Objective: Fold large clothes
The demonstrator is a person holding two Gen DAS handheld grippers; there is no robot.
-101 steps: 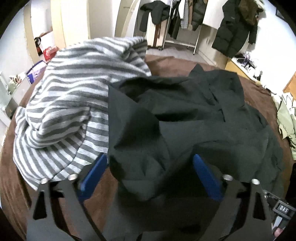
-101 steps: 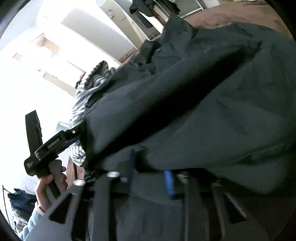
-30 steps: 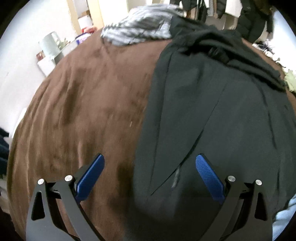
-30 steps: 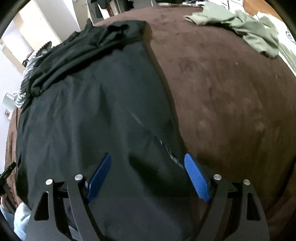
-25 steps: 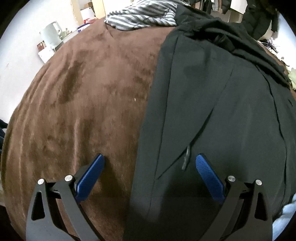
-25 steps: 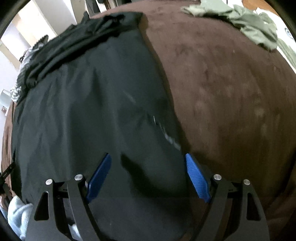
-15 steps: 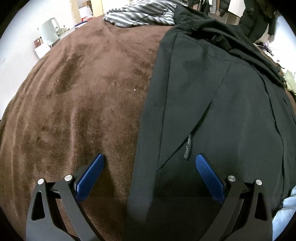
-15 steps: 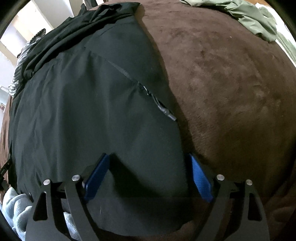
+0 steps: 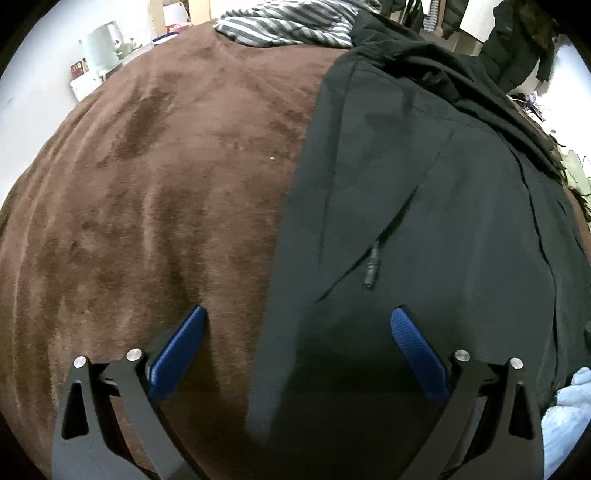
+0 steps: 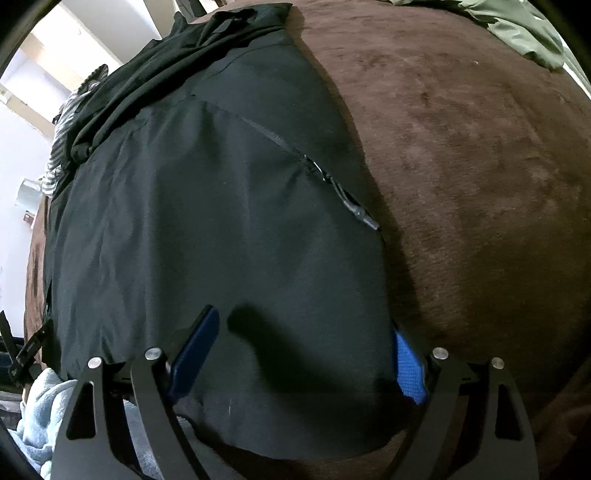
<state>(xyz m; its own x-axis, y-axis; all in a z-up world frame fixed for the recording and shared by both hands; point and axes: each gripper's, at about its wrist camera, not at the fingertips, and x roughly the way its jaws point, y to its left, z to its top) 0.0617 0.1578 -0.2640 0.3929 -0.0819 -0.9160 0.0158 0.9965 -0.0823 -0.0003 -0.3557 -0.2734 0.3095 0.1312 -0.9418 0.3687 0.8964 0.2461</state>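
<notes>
A large black jacket (image 9: 424, 192) lies spread flat on the brown blanket (image 9: 147, 184), its hem nearest me and its upper part bunched at the far end. My left gripper (image 9: 297, 321) is open, pointing steeply down and straddling the jacket's left edge close to a pocket zipper pull (image 9: 371, 266). In the right wrist view the jacket (image 10: 203, 203) fills the left and middle. My right gripper (image 10: 304, 325) is open over the hem's right corner. The cloth lies loose between its fingers and covers the tip of the right one (image 10: 408, 365).
A grey striped garment (image 9: 288, 26) lies at the bed's far end, and a green garment (image 10: 528, 33) at the far right. Dark coats (image 9: 517, 40) hang behind. A light blue sleeve (image 10: 40, 417) shows at the near edge. Bare blanket (image 10: 480, 166) lies on both sides of the jacket.
The jacket, bunched and held up a few seconds ago, now lies flat. Over the last second both grippers sank slightly toward the hem, staying open.
</notes>
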